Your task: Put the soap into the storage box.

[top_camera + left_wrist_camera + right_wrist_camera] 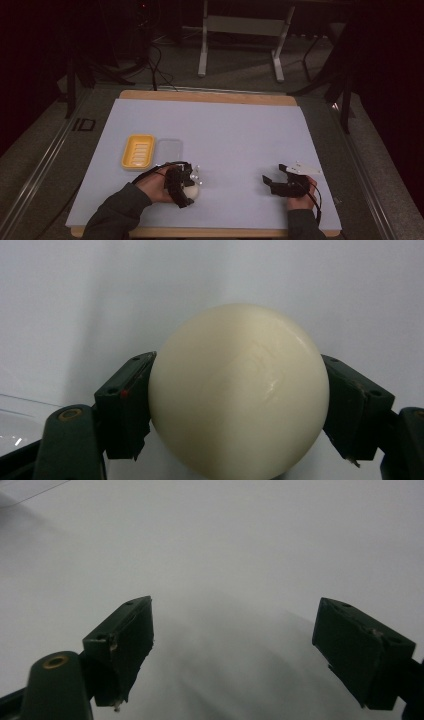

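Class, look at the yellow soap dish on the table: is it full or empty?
Empty. In the high view the yellow soap dish shows only its ribbed floor, and the cream ball sits clamped in the left tongs.

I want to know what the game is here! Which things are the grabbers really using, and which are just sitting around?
In use:
- cream ball, squeezed between the jaws of the left gripper

Just lying about:
- yellow soap dish, behind the left gripper, untouched
- clear lid beside the dish
- right gripper, open, holding nothing
- white frame on the floor beyond the table
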The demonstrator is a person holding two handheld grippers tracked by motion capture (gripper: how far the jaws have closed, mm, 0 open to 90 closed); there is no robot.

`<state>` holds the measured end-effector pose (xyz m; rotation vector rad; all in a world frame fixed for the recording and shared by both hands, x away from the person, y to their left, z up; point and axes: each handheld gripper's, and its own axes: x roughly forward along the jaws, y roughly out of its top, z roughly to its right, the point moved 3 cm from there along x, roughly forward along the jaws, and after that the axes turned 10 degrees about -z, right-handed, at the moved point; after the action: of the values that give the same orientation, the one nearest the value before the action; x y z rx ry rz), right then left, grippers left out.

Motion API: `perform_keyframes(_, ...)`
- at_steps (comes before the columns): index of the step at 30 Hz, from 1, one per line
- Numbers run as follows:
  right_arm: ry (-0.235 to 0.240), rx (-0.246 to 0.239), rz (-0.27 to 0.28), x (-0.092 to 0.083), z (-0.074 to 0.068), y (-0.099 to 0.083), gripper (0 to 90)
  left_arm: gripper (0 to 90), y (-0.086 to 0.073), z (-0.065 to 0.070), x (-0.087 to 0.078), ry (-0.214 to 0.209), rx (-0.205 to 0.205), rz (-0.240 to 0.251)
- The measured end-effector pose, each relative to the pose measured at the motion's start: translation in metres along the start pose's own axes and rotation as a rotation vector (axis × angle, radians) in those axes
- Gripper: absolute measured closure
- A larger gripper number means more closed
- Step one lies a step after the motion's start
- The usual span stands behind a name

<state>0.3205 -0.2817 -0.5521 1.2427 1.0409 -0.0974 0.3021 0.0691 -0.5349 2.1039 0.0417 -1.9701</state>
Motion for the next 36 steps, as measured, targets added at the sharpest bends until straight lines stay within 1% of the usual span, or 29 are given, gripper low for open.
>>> perform_keyframes(11, 0.001, 0.000, -0.002, 0.0000, -0.0001, 0.0000, 16.7, 23.9, 0.0004, -0.0003, 0.0009, -0.001, 0.010, -0.035)
perform_keyframes(23, 0.003, 0.000, -0.002, 0.0000, -0.0001, -0.0001, 16.7, 24.4, 0.0038, -0.0029, 0.0013, -0.031, 0.004, -0.083)
perform_keyframes(31, 0.003, -0.001, -0.003, 0.0001, -0.0003, 0.0000, 16.7, 24.5, 0.0045, -0.0037, 0.0015, -0.037, 0.004, -0.089)
perform_keyframes(36, 0.003, -0.002, -0.003, 0.0001, -0.0003, 0.0000, 16.7, 24.6, 0.0056, -0.0041, 0.0011, -0.036, 0.009, -0.105)
